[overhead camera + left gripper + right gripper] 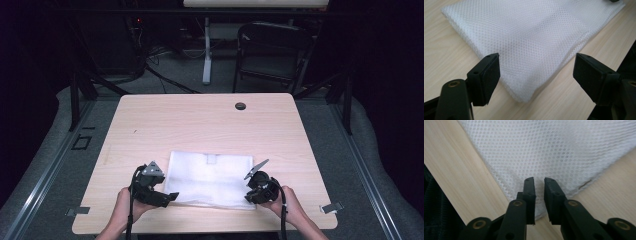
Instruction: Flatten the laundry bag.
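White mesh, folded flat into a rectangle, makes up the cloth (210,180) that lies on the near half of the desk (200,120), between the two hands. Its weave is fine and open, and at the near corners several layers show stacked one on another, so it reads as a light, limp thing, probably a net bag. It should drape and sag once lifted and will not hold a shape by itself. The net looks smooth and may slip between hard pads, and a pinch that catches only the top layer would likely peel the fold open.

The left tongs (536,72) stand wide apart, their pads on either side of the near left corner of the cloth, with nothing pressed between them. The right tongs (539,195) sit at the near right corner with only a narrow gap between the pads; mesh lies in or under that gap, though it is hard to tell whether the pads pinch it or merely rest over it.

The corners look like the best places to take hold, both at once, with the pads driven deep enough to trap every layer. A lift by one corner alone would probably let the rest swing and unfold. The cloth seems in no danger of breaking, though open net can snag on a pad's edge.
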`<move>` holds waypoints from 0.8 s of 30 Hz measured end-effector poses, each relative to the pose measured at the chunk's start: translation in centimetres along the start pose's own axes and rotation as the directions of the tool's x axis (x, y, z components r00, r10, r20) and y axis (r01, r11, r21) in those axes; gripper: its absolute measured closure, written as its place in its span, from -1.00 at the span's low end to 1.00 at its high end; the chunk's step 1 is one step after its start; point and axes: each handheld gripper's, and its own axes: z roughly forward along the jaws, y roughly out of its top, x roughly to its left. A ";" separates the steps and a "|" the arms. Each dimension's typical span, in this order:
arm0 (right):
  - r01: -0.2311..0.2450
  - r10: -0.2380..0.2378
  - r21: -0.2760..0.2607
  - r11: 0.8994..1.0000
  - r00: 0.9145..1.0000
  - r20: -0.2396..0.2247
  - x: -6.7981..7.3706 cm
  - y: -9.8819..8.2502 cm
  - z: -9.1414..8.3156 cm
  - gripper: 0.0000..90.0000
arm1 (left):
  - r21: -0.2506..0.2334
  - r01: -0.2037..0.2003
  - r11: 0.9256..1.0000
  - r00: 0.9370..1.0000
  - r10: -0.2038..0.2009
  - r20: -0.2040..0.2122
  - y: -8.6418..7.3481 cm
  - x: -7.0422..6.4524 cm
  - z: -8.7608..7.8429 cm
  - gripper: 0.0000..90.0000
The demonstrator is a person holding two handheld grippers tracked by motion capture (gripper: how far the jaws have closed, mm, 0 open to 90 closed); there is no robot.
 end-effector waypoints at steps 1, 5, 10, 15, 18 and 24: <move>-0.009 0.010 -0.007 1.000 1.000 0.003 0.0 0.0 -0.2 0.63 | 0.005 -0.019 1.000 1.000 0.019 0.005 0.2 -0.1 0.3 -0.53; -0.041 0.041 -0.051 0.998 0.999 0.006 -0.4 -0.3 -1.5 0.34 | 0.002 -0.049 0.999 0.999 0.049 0.016 0.8 -0.4 1.1 -0.62; -0.091 0.093 -0.073 0.993 0.996 0.017 -0.8 -1.2 -2.9 -0.20 | -0.014 -0.101 0.995 0.995 0.102 0.018 1.7 -0.9 2.0 -0.66; -0.116 0.120 -0.114 0.987 0.992 0.024 -1.0 -1.8 -3.9 -0.67 | -0.005 -0.129 0.992 0.991 0.129 0.032 2.2 -1.4 2.9 -0.67; -0.124 0.129 -0.120 0.985 0.991 0.033 -1.0 -2.2 -4.4 -0.78 | -0.010 -0.137 0.990 0.990 0.137 0.035 2.3 -1.1 3.2 -0.69; -0.113 0.119 -0.106 0.988 0.992 0.052 -1.0 -2.8 -4.7 -1.00 | -0.018 -0.139 0.990 0.990 0.139 0.019 2.9 -0.8 3.6 -0.78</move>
